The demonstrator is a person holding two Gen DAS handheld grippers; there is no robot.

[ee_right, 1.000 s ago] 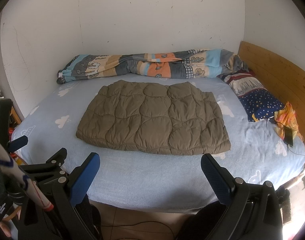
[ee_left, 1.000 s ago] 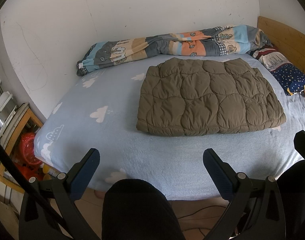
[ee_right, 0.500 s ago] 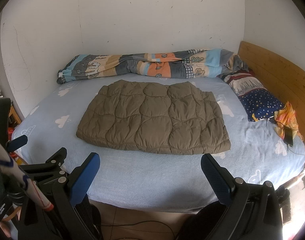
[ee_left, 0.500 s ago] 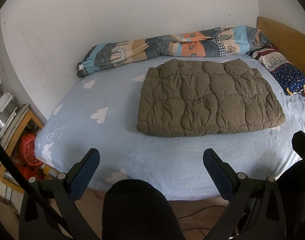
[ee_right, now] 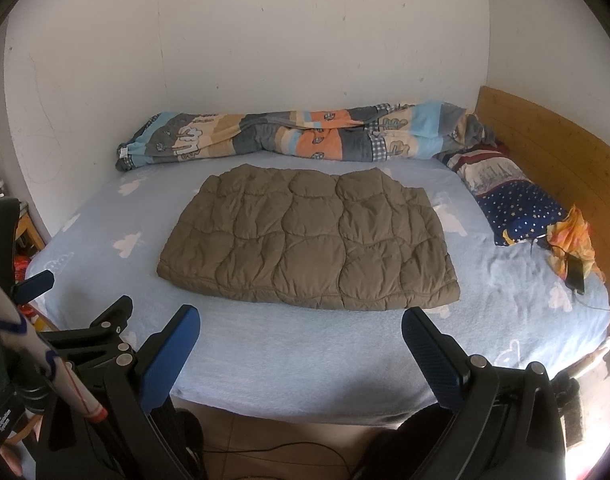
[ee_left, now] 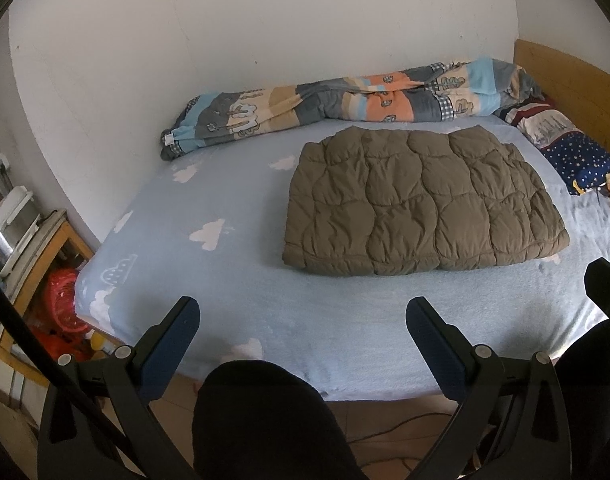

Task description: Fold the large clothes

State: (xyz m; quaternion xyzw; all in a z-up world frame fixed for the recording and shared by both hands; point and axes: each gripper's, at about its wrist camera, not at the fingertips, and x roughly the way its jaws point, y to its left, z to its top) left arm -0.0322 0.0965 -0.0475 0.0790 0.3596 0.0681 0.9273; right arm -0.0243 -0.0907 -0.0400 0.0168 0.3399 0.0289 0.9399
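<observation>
Two grippers I'm holding back off the bed (ee_left: 233,292), L gripper (ee_left: 303,320) spread wide, brown quilted jacket (ee_right: 309,240) mid-bed, folded flat to a puffy rectangle, long axis L-R, R gripper (ee_right: 301,332) spread wide, nothing pinched.

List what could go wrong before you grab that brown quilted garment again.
The brown quilted garment is puffy and already folded, so a shallow pinch may lift only its top layer and undo the fold. The phone and its cable lie near its right edge; the open right gripper might snag them.
</observation>
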